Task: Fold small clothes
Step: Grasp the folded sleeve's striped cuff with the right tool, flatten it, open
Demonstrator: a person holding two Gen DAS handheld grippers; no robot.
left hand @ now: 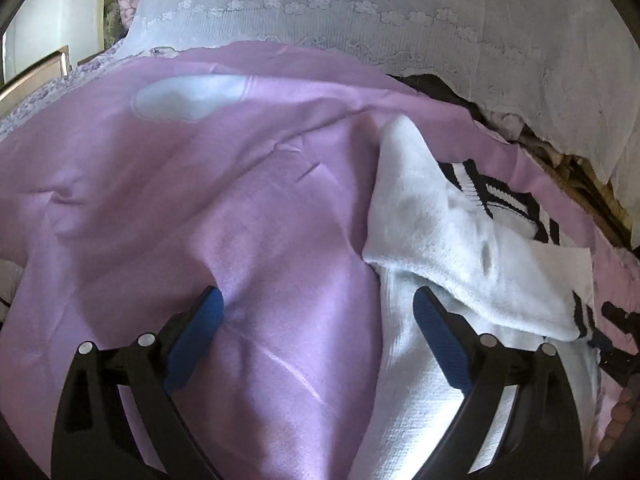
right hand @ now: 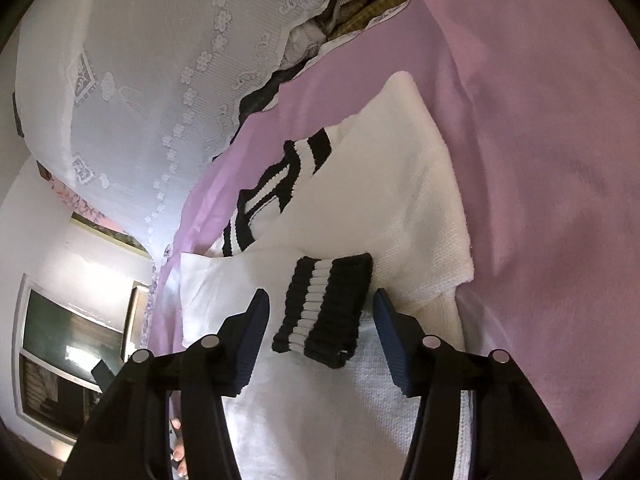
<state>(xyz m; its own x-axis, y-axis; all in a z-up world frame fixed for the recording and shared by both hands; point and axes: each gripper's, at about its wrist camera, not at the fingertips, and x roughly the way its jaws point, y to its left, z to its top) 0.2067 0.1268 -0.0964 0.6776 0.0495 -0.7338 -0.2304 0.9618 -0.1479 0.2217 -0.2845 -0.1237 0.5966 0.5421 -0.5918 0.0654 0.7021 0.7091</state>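
Note:
A white knitted sweater (left hand: 432, 220) (right hand: 400, 184) with black-and-white striped trim lies partly folded on a pink sheet. Its striped collar (right hand: 276, 184) points toward the lace cloth. A sleeve is folded across the body, so the striped cuff (right hand: 324, 308) lies on top. My right gripper (right hand: 321, 294) hovers low over that cuff. The cuff sits between its blue pads (right hand: 394, 344), with a gap showing on the left side. My left gripper (left hand: 316, 294) stands wide open at the sweater's left edge. One finger is over the bare sheet, the other over white knit, and nothing is held.
The pink sheet (left hand: 200, 200) (right hand: 540, 160) spreads wide around the sweater. A white lace cloth (left hand: 360, 8) (right hand: 140, 80) hangs behind it, over dark clothes and a woven basket rim (right hand: 384, 4). A window (right hand: 60, 340) shows at the lower left, and a person's fingertips (right hand: 178, 452) below.

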